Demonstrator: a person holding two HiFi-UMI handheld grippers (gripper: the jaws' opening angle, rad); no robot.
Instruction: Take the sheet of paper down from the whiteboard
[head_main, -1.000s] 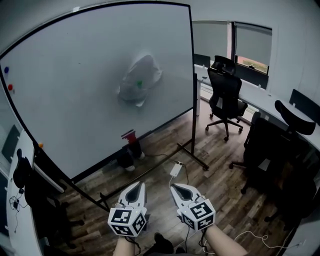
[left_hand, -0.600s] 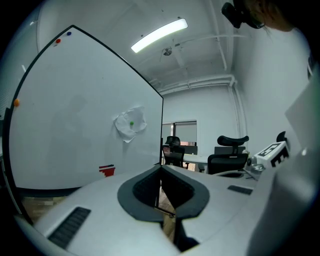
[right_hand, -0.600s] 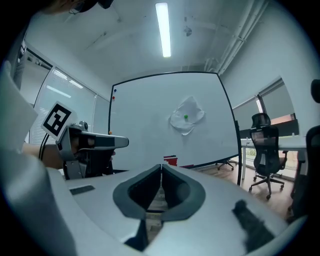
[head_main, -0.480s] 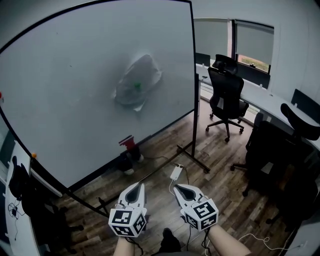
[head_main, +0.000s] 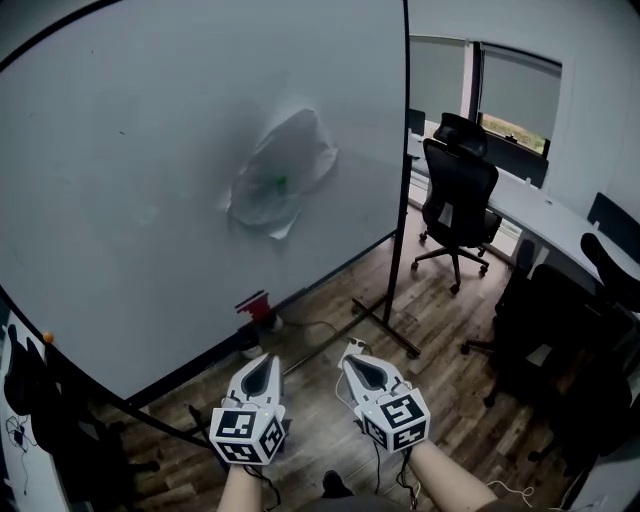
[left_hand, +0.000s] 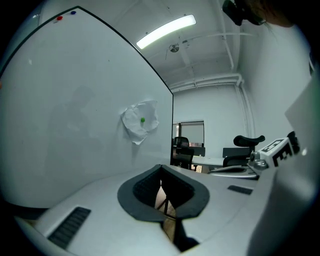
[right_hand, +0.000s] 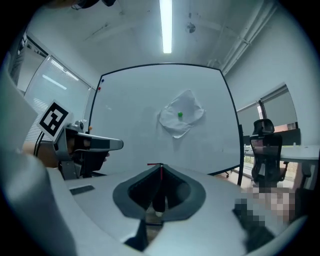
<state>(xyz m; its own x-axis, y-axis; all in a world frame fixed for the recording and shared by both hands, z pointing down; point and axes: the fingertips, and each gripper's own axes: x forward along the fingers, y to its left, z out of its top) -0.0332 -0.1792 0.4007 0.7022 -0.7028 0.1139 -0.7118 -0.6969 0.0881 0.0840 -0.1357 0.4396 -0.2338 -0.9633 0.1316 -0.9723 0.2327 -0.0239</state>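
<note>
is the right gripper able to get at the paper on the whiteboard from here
Probably not yet: the right gripper hangs low, short of the whiteboard, jaws shut, with the paper higher up. Nothing stands between them, so stepping closer and raising it should do.

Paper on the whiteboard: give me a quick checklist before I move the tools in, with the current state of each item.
1. Paper up on the whiteboard, seen in all views: ok.
2. Green magnet pins its middle; any other fastener: cannot tell.
3. Left tool empty: ok, shut on nothing.
4. Right tool empty: ok, shut on nothing.
5. Tools open for a grasp: not ok, both are shut.
6. Tools at the paper: not ok, both are low and well short of the board.
</note>
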